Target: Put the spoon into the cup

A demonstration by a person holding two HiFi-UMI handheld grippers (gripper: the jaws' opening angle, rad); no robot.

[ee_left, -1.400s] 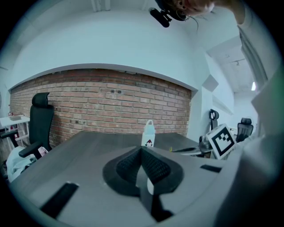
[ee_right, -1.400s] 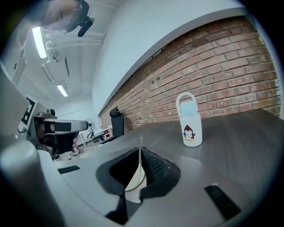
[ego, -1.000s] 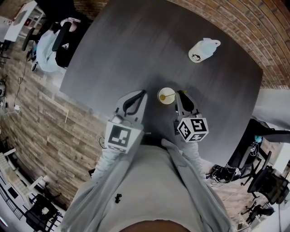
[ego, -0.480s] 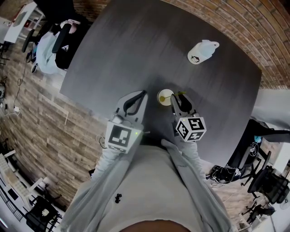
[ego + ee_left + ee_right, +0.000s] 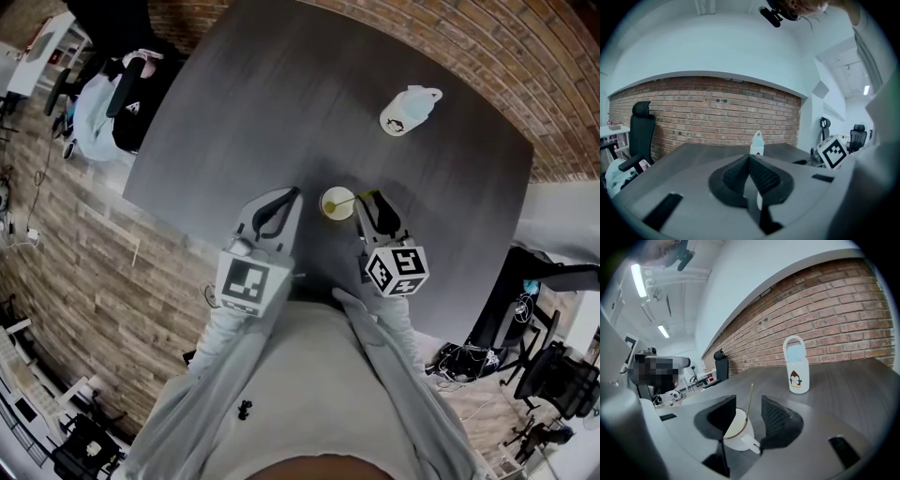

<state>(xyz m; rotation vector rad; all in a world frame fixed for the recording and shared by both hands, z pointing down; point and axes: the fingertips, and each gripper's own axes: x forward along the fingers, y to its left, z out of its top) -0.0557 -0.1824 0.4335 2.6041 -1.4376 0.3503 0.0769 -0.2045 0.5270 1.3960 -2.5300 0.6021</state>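
Observation:
A small white cup (image 5: 335,202) stands on the dark table near its front edge, with a thin gold spoon (image 5: 345,199) leaning in it. In the right gripper view the cup (image 5: 738,431) sits just below and between the jaws, and the spoon handle (image 5: 749,401) rises in the gap, touching neither pad. My right gripper (image 5: 368,200) (image 5: 747,405) is open, and its jaws have just been opening. My left gripper (image 5: 293,195) (image 5: 750,160) hovers to the left of the cup, shut with nothing in it.
A white bottle with a penguin print (image 5: 410,111) (image 5: 797,366) (image 5: 757,143) stands far back on the table (image 5: 281,94). A brick wall runs behind it. A black office chair (image 5: 640,136) stands off the table's left side.
The right gripper's jaws have parted from around the spoon handle, which now leans free in the cup. Neither hand has shifted noticeably.

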